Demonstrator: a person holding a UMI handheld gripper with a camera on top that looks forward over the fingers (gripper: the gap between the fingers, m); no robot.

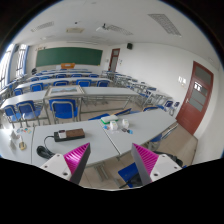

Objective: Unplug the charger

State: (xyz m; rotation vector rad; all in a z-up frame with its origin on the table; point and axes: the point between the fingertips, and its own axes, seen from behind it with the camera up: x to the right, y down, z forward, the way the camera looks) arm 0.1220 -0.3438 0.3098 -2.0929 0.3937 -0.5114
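Here we look over a classroom desk (60,140). Toward its left edge lies a dark cable (45,151), and just right of it a flat brown box-like item (70,133); we cannot tell which is the charger. Farther right, on the adjoining desk (150,125), stand small white objects (113,123). Our gripper (110,160) hangs released, fingers apart, grasping nothing, near the desk's front edge.

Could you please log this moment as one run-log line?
gripper: open, empty | charger: not identifiable | box: on desk, beyond gripper | phase: approach
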